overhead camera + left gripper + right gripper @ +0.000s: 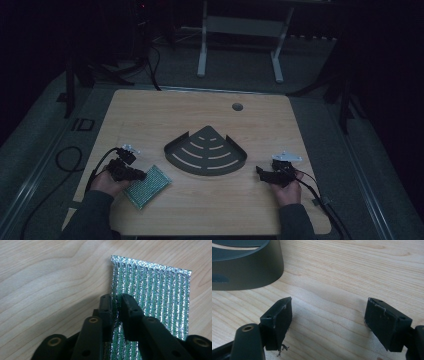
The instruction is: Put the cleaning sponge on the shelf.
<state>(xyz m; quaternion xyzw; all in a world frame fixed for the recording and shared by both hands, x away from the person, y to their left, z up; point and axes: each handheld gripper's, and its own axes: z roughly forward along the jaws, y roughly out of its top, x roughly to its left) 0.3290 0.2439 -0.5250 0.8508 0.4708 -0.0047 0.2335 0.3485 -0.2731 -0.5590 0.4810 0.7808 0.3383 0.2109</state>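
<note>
Pad: green-silver scourer (152, 302) lies flat on the table (200, 107), left of the tray (206, 151).
Left gripper (116, 300): I have its jaws pinched on the pad's near edge, likely to lift it.
Right gripper (328, 315): jaws wide apart, nothing between them, waiting beside the tray.

Table (200, 210): light wood-grain top, rounded corners, one round cable hole (237, 106) near the far edge. Lying on it: a dark quarter-round slotted metal tray (206, 151) at centre; a green-and-silver woven scouring pad (148, 186), flat, near the front left.
</note>
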